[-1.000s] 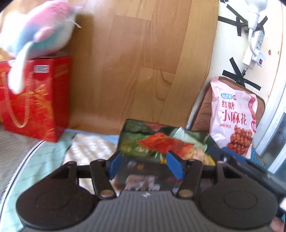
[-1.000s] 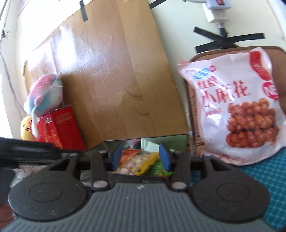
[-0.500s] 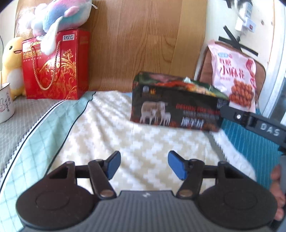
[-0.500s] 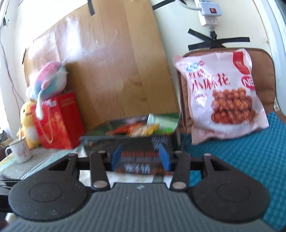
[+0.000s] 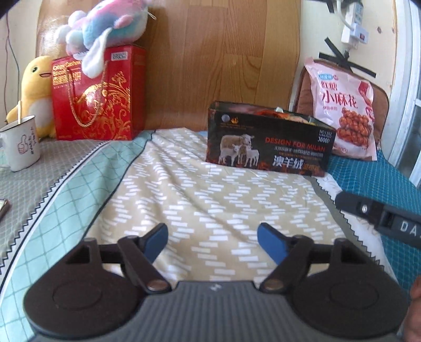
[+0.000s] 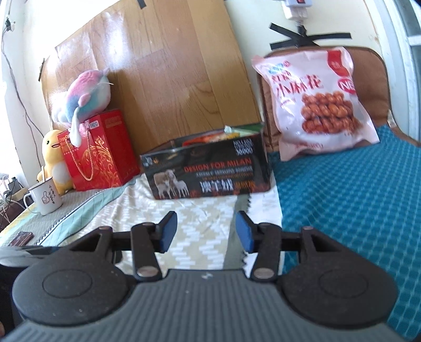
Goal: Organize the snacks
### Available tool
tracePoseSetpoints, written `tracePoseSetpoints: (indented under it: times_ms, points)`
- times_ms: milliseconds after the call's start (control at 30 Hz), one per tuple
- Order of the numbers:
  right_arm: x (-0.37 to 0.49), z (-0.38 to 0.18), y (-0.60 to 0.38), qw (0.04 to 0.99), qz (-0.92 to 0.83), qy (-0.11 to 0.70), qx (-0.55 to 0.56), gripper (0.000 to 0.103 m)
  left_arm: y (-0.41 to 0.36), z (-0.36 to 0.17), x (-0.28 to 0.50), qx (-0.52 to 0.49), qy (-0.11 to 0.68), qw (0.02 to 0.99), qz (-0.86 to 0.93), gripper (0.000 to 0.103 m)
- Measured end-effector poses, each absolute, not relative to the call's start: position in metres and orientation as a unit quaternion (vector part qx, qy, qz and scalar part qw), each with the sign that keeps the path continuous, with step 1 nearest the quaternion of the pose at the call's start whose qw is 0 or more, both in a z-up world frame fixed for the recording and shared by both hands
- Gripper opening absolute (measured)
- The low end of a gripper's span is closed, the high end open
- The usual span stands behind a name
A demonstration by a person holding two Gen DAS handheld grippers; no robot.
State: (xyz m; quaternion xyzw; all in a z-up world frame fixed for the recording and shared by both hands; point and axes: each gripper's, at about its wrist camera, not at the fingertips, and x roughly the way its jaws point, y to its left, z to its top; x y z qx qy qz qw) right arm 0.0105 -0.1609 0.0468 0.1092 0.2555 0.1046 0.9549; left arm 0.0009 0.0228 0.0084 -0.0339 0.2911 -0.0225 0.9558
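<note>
Setting: a home, a lived-in bedroom or sitting corner. Evidence: patterned cloth covers (image 5: 210,205) over a soft surface; yellow duck plush (image 5: 34,89) and pastel plush toy (image 5: 105,23) on a red gift box (image 5: 100,97); enamel mug (image 5: 21,142); brown seat cushion (image 6: 373,86) propped against the wall; wood-grain board (image 6: 163,71) leaning behind; power strip (image 5: 355,23) taped to the wall.

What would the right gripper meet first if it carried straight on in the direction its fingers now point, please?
Most likely the dark box holding snack packets: it sits straight ahead of the open right gripper, only bedsheet between them. Depth is uncertain.
</note>
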Motion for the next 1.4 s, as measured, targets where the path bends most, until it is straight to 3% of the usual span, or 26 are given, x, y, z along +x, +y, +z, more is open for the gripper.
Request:
tracePoseSetpoints:
  times_ms: [167, 433, 533, 1400]
  points:
    - [0.004, 0.048, -0.164, 0.959, 0.097, 0.238, 0.119, 0.067, 0.024, 0.01, -0.005, -0.035, 0.277, 0.96, -0.02, 0.082]
    - [-0.004, 0.05, -0.167, 0.964, 0.095, 0.215, 0.124, 0.082, 0.022, 0.011, -0.006, -0.027, 0.269, 0.963, -0.007, 0.093]
    - [-0.007, 0.051, -0.171, 0.965, 0.091, 0.207, 0.131, 0.084, 0.02, 0.012, -0.009, -0.02, 0.261, 0.965, 0.0, 0.102]
    - [-0.008, 0.049, -0.174, 0.966, 0.079, 0.205, 0.137, 0.088, 0.02, 0.014, -0.016, -0.005, 0.238, 0.97, 0.047, 0.103]
